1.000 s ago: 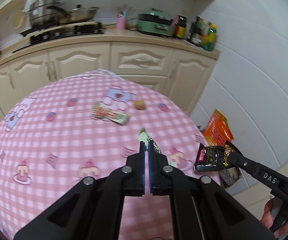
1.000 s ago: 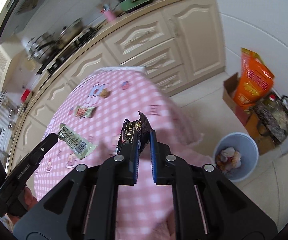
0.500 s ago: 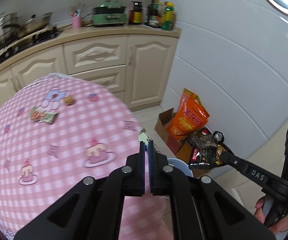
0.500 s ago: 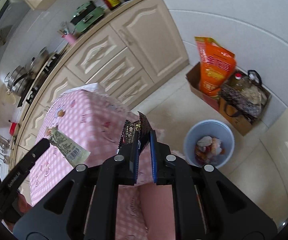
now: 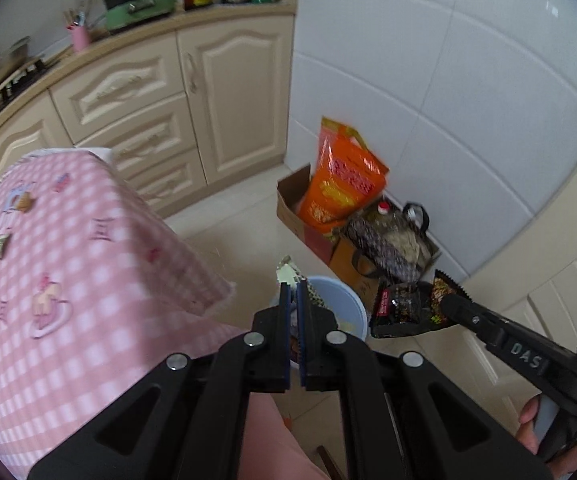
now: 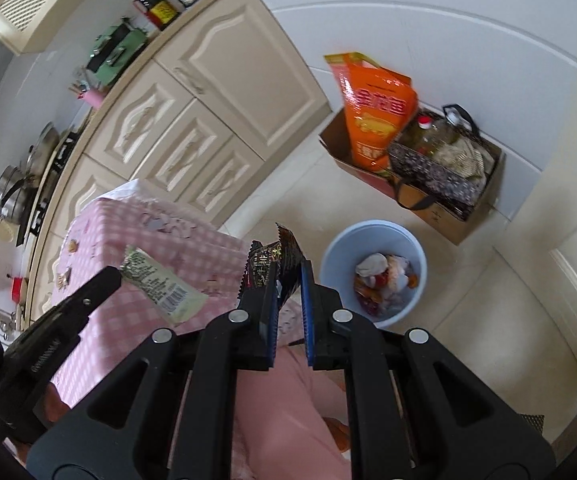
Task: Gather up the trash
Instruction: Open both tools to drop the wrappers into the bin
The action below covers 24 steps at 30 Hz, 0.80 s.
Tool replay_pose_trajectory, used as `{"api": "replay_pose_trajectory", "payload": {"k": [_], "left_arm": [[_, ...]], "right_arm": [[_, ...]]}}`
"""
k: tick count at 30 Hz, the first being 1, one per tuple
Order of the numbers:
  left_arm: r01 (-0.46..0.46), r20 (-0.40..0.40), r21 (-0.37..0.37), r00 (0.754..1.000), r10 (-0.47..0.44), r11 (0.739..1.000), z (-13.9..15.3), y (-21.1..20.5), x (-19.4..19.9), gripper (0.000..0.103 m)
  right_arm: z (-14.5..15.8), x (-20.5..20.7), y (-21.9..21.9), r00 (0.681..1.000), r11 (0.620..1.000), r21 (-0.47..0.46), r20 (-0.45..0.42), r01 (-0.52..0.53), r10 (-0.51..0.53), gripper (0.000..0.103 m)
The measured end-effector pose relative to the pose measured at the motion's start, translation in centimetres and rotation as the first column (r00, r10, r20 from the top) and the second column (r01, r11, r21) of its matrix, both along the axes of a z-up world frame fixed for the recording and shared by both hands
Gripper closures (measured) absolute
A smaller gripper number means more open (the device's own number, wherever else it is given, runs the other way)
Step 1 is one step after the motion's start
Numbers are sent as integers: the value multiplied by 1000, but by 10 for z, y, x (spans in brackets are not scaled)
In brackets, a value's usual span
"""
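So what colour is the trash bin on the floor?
Light blue; the trash bin shows best in the right wrist view, with scraps already inside.

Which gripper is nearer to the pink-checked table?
Left. The left gripper, shut on a green wrapper, is by the corner of the table; the right gripper, shut on a black wrapper, is farther out over the floor, past the blue bin.
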<state>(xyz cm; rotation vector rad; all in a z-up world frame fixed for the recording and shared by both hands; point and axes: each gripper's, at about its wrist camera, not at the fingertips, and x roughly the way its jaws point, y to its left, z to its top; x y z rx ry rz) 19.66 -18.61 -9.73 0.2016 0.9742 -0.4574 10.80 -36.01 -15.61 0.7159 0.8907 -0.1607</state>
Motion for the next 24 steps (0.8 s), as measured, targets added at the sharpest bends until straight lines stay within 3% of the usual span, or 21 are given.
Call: {"api": "replay_pose_trajectory", "payload": {"k": [5,9,10,11,12,18,19,21,22,23,24], "left_arm": [[24,-70,48,997,-21,999,-33,-28,9,100],[44,-81,72,996,-39,996,-50,-46,17,97],[71,-81,82,995,-64,994,-56,-52,18,90],[73,-85,108,994,-64,991,-62,-56,21,73],[63,-82,125,995,-52,990,-65,-57,23,67],[12,-85,156,996,1,988,-73,-47,33,58],[-3,-83,155,996,17,988,-72,-43,35,52],[-23,-83,141,996,35,990,-70,-36,37,45],[-30,-83,130,996,41,991,-67,-32,38,44],[-35,-81,127,996,45,991,-66,-28,38,43],[-38,-78,127,996,49,991,-65,-27,38,42]], "right_arm": [[-15,-3,-19,999,1000,13,-35,28,-27,92],[-28,-2,-31,997,999,27,-67,45,-43,93],[-32,-1,-35,996,998,30,-75,51,-48,93],[-34,0,-38,995,998,32,-83,55,-52,92],[-36,1,-39,995,998,33,-87,57,-54,92],[-45,15,-41,994,998,49,-102,51,-46,92],[-46,19,-41,994,997,59,-102,50,-43,92],[-46,27,-39,994,996,71,-97,47,-40,87],[-45,31,-39,994,996,78,-99,49,-41,69],[-45,33,-39,994,995,86,-100,51,-42,37],[-45,33,-39,994,994,90,-94,55,-47,33]]}}
